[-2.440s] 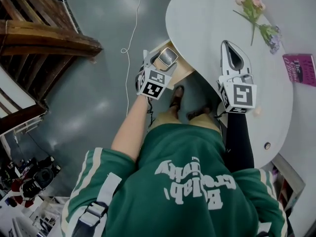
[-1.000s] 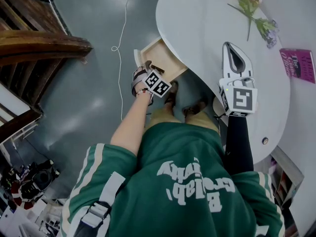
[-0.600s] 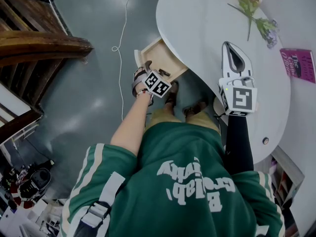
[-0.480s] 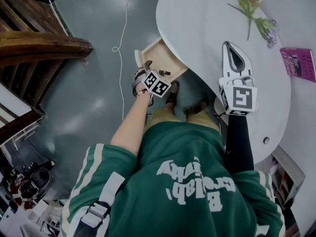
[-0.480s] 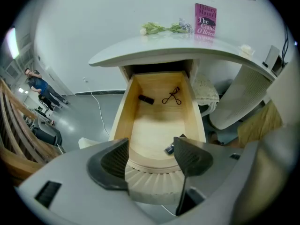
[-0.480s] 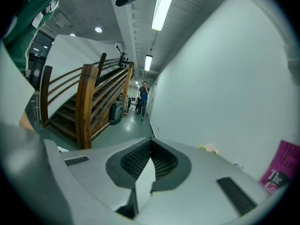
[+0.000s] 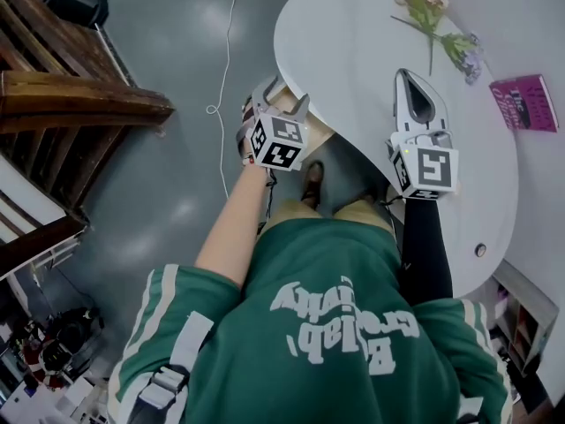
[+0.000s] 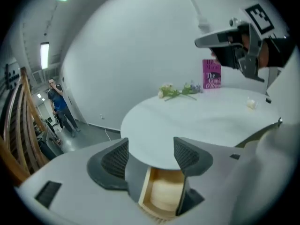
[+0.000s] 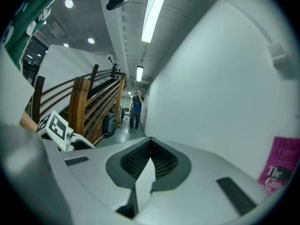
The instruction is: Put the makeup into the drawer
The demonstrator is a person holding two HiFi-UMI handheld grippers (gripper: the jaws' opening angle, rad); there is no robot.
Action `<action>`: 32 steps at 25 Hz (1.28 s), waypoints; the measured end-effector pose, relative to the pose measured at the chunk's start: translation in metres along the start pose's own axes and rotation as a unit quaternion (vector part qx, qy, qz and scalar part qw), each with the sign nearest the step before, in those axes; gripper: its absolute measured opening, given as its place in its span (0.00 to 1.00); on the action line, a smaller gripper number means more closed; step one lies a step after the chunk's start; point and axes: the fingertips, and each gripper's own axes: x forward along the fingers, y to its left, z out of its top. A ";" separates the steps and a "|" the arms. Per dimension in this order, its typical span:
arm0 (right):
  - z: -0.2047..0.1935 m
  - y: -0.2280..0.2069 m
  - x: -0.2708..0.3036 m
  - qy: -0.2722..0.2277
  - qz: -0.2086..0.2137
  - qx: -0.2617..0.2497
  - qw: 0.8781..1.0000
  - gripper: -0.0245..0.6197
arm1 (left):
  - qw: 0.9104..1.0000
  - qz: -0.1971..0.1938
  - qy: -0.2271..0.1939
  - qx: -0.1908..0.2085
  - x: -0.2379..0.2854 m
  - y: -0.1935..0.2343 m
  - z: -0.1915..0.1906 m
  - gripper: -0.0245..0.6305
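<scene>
My left gripper [image 7: 284, 97] hangs at the near edge of the white round table [image 7: 353, 51], above the open wooden drawer [image 7: 316, 132]. In the left gripper view its jaws [image 8: 151, 156] stand open with nothing between them. Beyond them show the table edge [image 8: 154, 158] and the pale inside of the drawer [image 8: 164, 196]. No makeup is visible in any view. My right gripper [image 7: 415, 104] hovers over the table, shut and empty. Its pads meet in the right gripper view [image 9: 150, 146].
Flowers [image 7: 431, 11] and a magenta book [image 7: 523, 102] lie at the table's far side. A small white item [image 8: 251, 104] rests on the top. Wooden stairs [image 7: 79, 95] and a cable [image 7: 231, 51] are on the left. A person [image 9: 136, 107] stands far off.
The left gripper held a grey compact above the drawer, dropped down into the drawer, and has now risen to the table edge with open, empty jaws. The right gripper stayed put.
</scene>
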 end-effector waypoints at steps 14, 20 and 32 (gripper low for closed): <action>0.038 -0.048 -0.044 -0.058 -0.072 0.003 0.996 0.05 | 0.963 -0.002 -0.268 0.025 -0.100 0.001 0.227 0.54; 0.037 -0.082 -0.093 -0.050 -0.120 -0.003 0.992 0.05 | 0.957 -0.049 -0.283 0.037 -0.102 -0.057 0.249 0.54; -0.010 -0.190 -0.279 -0.023 -0.269 0.016 0.963 0.05 | 0.930 -0.210 -0.294 0.067 -0.090 -0.264 0.293 0.54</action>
